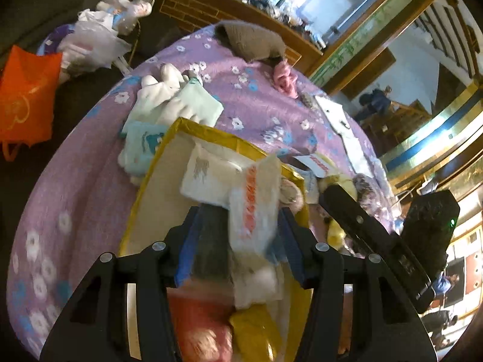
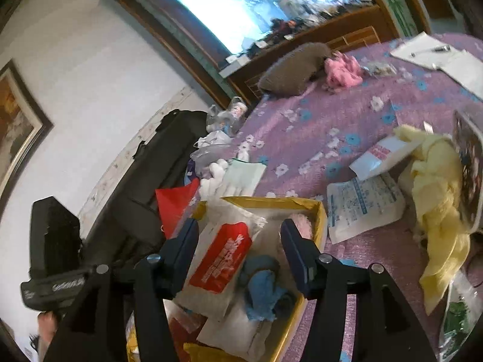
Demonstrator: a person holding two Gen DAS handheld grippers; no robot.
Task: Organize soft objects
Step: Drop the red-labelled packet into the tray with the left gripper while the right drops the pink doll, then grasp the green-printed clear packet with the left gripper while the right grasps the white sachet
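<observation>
Between the left gripper's (image 1: 238,229) blue pads hung a white packet (image 1: 255,208) printed in orange, its long axis running from six toward twelve o'clock and leaning slightly right. The jaws stood apart with the packet between them; whether the pads actually pressed it I could not tell, since blur hid the lower end. It hung over the yellow box (image 1: 151,181), which sat on a purple floral cover (image 1: 256,102).

Inside the box a white cloth (image 1: 208,178) lay at twelve o'clock from the packet, and bare cardboard floor showed along the box's nine o'clock side. Beyond the far rim, at eleven o'clock, white and mint socks (image 1: 169,102) lay against the box corner. A grey pillow (image 1: 250,40) and pink scrunchie (image 1: 283,78) lay well apart at the cover's far edge.

From the right wrist view, the right gripper (image 2: 240,242) hovered over the same box (image 2: 320,223) with jaws wide and nothing between them. Below it lay a red-labelled packet (image 2: 223,259), its long axis slanting from seven to one o'clock, and a blue cloth (image 2: 262,286) just beside it at four o'clock. A yellow garment (image 2: 437,199) sprawled at three o'clock, with printed packets (image 2: 365,202) between it and the box. Open cover stretched from the box's far rim toward the pillow (image 2: 292,69).
</observation>
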